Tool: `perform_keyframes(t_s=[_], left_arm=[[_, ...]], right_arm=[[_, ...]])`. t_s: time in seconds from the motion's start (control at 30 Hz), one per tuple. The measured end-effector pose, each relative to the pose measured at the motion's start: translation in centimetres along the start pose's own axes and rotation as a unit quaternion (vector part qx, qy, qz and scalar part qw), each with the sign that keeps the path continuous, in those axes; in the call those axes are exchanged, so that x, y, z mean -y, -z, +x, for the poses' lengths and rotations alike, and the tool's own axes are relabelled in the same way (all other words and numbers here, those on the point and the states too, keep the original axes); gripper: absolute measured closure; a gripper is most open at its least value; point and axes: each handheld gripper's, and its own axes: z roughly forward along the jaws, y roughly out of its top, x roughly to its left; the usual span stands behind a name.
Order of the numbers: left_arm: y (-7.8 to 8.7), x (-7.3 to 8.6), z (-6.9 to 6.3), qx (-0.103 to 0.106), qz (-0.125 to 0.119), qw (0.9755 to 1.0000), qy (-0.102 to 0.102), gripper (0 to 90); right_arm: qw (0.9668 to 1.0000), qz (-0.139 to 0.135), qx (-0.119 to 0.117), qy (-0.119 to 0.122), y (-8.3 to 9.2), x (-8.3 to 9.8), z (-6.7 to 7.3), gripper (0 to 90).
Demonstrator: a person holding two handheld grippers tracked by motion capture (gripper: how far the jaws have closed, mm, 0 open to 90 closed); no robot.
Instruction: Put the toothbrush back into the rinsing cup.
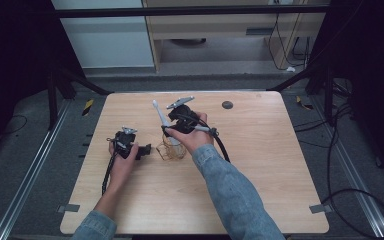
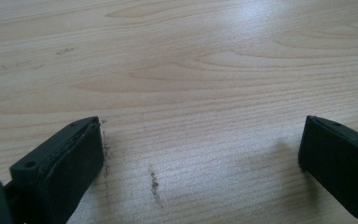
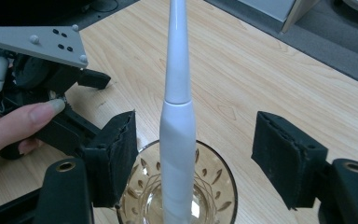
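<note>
A white electric toothbrush (image 3: pixel 178 126) stands upright in an amber patterned glass (image 3: pixel 214 186) near the middle of the wooden table (image 1: pixel 260 170). In the high view the toothbrush (image 1: pixel 158 114) leans up and to the left out of the glass (image 1: pixel 172 149). My right gripper (image 3: pixel 196 140) is open, one jaw on each side of the toothbrush handle just above the rim, and neither pad touches it. In the high view the right gripper (image 1: pixel 169 131) hangs over the glass. My left gripper (image 2: pixel 200 140) is open, low over bare wood to the left of the glass (image 1: pixel 145 149), with nothing between its jaws.
A small dark round disc (image 1: pixel 227 105) lies near the table's far edge. The left gripper (image 3: pixel 91 78), held by a hand, sits close beside the glass. Black cables (image 1: pixel 350 195) run over the floor to the right of the table.
</note>
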Motion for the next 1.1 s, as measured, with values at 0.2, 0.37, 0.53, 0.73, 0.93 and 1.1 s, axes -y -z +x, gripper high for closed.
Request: perform_keyframes(t_s=[0.2, 0.37, 0.53, 0.73, 0.93, 1.1], left_arm=[[0.0, 0.0, 0.0, 0.0, 0.0, 1.0, 0.0, 0.0], [0.0, 0.0, 0.0, 0.0, 0.0, 1.0, 0.0, 0.0], [0.0, 0.0, 0.0, 0.0, 0.0, 1.0, 0.0, 0.0], [0.0, 0.0, 0.0, 0.0, 0.0, 1.0, 0.0, 0.0], [0.0, 0.0, 0.0, 0.0, 0.0, 1.0, 0.0, 0.0], [0.0, 0.0, 0.0, 0.0, 0.0, 1.0, -0.001, 0.0]], right_arm=[[1.0, -0.004, 0.007, 0.0, 0.6, 0.2, -0.4, 24.5], [0.9998, -0.003, 0.018, -0.002, 1.0, 0.3, -0.8, 16.2], [0.9998, 0.003, 0.018, 0.001, 1.1, 0.5, -1.2, 10.7], [0.9997, 0.003, 0.024, 0.006, 1.9, 0.8, -1.6, 9.0], [0.9995, -0.006, 0.03, 0.002, 3.1, 1.4, -2.2, 10.0], [0.9989, -0.015, 0.043, -0.003, 4.1, 2.1, -3.1, 11.1]])
